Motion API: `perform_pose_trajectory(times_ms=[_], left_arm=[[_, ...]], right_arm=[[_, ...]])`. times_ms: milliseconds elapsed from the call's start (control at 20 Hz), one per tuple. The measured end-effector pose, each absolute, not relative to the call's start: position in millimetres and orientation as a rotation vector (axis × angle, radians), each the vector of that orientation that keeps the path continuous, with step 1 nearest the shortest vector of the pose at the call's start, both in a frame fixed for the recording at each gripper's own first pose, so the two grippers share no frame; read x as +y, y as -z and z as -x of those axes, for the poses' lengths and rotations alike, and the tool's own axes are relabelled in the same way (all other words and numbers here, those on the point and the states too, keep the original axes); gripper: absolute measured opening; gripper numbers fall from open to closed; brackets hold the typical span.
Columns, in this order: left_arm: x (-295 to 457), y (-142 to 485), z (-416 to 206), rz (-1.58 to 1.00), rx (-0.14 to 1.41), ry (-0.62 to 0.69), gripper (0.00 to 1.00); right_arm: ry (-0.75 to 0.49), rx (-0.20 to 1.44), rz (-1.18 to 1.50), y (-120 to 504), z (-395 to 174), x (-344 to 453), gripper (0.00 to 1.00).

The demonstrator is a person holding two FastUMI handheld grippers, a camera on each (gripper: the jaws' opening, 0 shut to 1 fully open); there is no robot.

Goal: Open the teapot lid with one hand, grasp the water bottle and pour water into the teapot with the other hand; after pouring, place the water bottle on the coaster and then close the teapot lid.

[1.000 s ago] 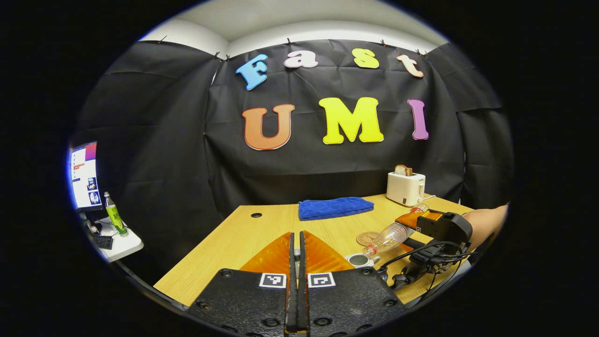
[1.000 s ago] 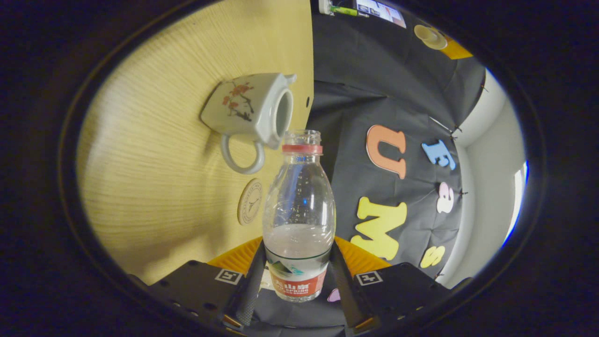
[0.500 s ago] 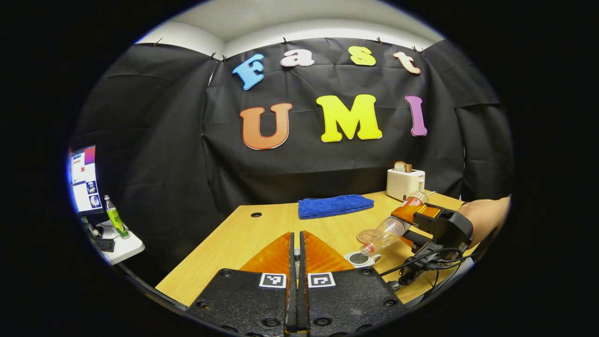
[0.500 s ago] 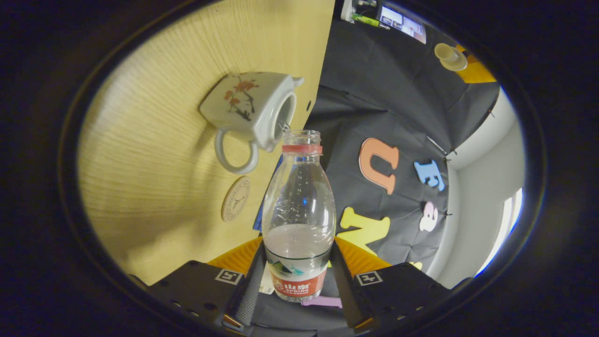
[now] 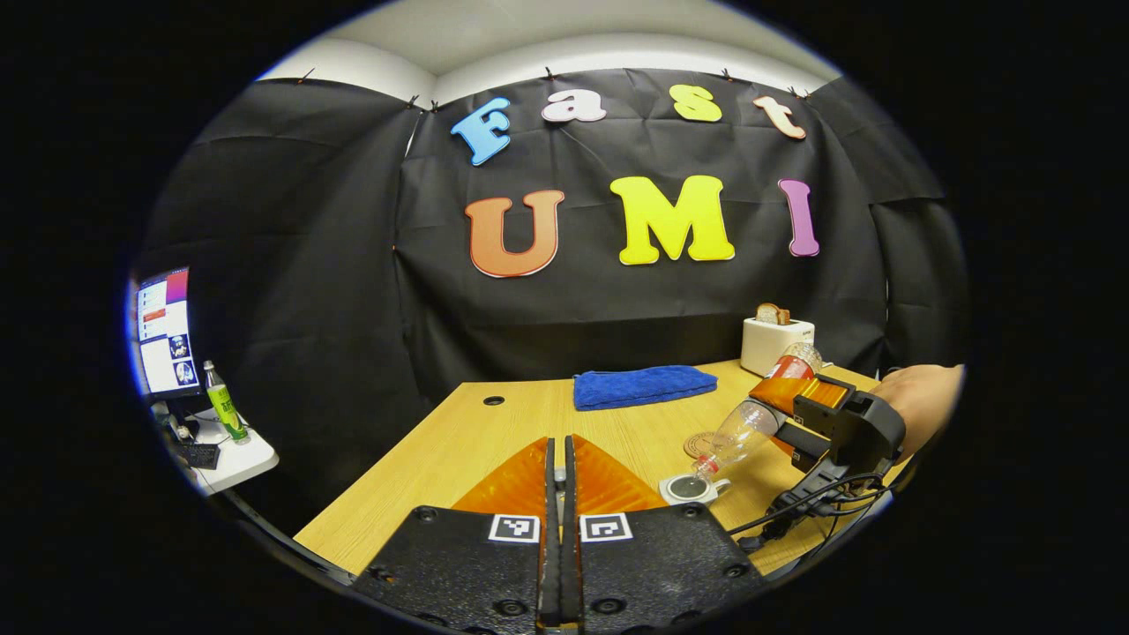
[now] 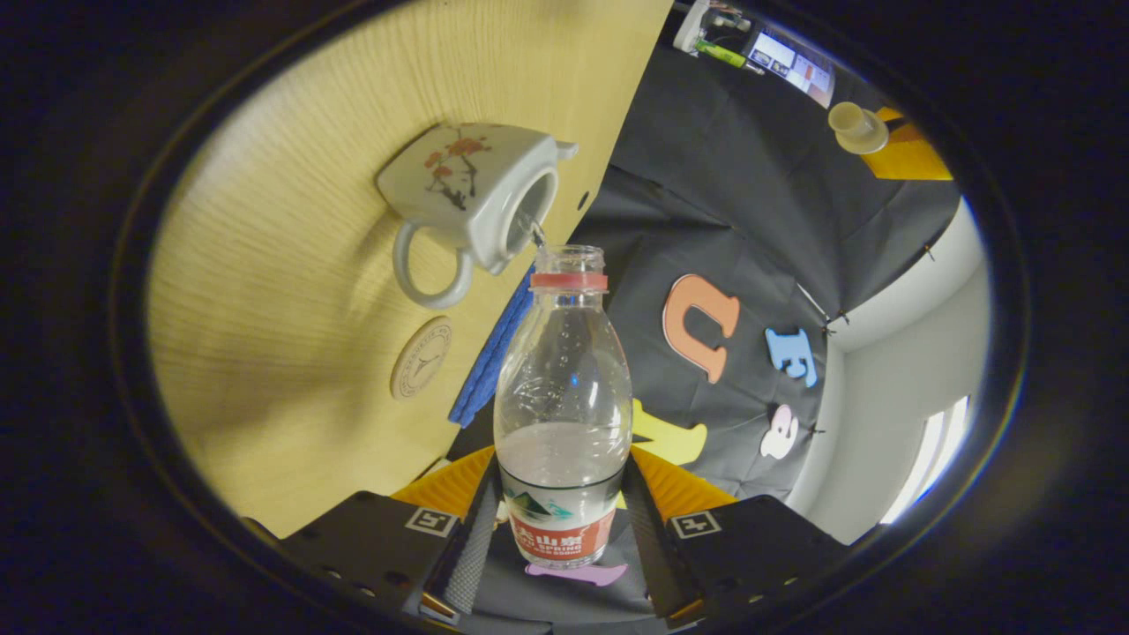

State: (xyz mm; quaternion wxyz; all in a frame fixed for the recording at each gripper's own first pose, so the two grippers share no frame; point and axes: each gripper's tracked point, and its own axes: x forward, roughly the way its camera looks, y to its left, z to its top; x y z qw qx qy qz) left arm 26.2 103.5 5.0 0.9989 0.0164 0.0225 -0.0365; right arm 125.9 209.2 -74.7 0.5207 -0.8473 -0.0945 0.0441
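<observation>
Apparently water trickling: bottle (image 6: 563, 414) into teapot (image 6: 472, 198).

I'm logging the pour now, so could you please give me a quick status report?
Left gripper shut on the pale teapot lid. Right gripper shut on the clear plastic water bottle, tipped mouth-down over the open white floral teapot. Nothing in the way.

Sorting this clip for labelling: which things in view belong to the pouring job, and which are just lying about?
Job:
water bottle, tilted, held by the right gripper
teapot, open
teapot lid, pinched by the left gripper
coaster, bare

Lying about:
blue towel
toaster
green bottle and monitor, off the table
</observation>
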Motion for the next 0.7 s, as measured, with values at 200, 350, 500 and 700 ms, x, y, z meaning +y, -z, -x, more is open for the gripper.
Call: perform_pose_trajectory(times_ms=[200, 350, 500, 700], left_arm=[[103, -5, -27, -0.035, 0.047, 0.075, 0.03], [105, -5, -27, -0.033, 0.046, 0.069, 0.03], [104, -7, -25, -0.028, 0.041, 0.072, 0.03], [104, -6, -25, -0.034, 0.042, 0.074, 0.03]], right_arm=[[-0.103, -0.258, 2.078, 67, -123, 214, 0.72], [-0.101, -0.272, 2.085, 65, -123, 217, 0.74], [-0.077, -0.295, 2.111, 52, -122, 220, 0.72], [-0.067, -0.327, 2.144, 43, -123, 227, 0.72]])
